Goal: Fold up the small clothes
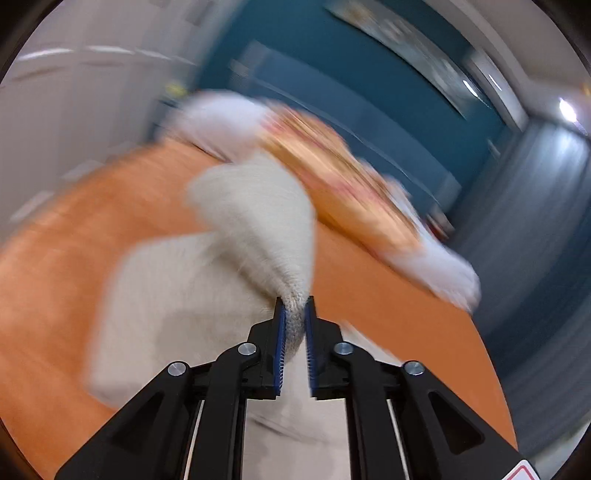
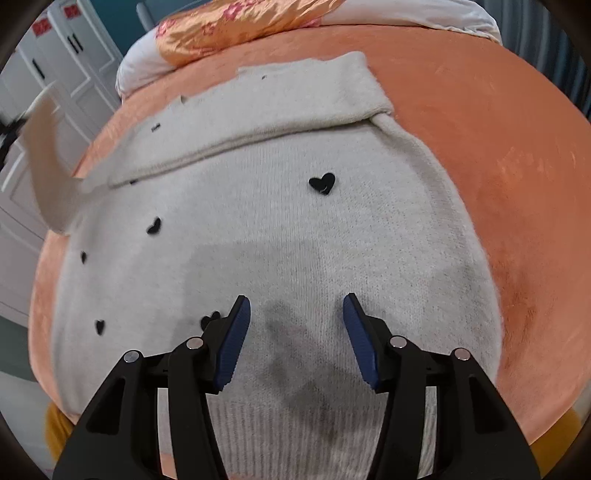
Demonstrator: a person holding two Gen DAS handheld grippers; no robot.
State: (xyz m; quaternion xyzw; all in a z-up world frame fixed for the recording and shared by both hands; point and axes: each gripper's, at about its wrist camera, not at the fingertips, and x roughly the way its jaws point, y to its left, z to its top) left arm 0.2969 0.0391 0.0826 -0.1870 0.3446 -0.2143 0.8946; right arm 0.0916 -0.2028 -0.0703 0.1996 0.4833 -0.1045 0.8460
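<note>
Pinching a bunched bit of the cream sweater [image 1: 255, 221], the left gripper [image 1: 294, 314] has its blue pads closed tight on the knit, fabric squeezed between them. Left wrist view heavily motion-blurred. Lifted cloth fans up and away from the jaws; rest of the sweater lies below on the orange bedspread [image 1: 388, 306]. Beyond it, a blurred orange floral pillow [image 1: 332, 173] on white bedding, teal wall [image 1: 332, 74] behind.

Right wrist view, far left: white cabinet doors [image 2: 55, 74], then a blurred raised flap of the same knit, likely the sleeve [image 2: 48, 177], hanging off the sweater's left edge. Middle: sweater [image 2: 277, 221] spread flat on the bedspread [image 2: 498, 147], one sleeve folded across the top as a band, small black hearts [image 2: 322, 183] scattered on the body, ribbed hem nearest the camera. Right gripper [image 2: 297, 314] hovers over the lower body of the sweater, jaws spread apart, nothing between them; can't tell if the tips touch the knit. Shiny orange pillow [image 2: 229, 26] at the top edge.
</note>
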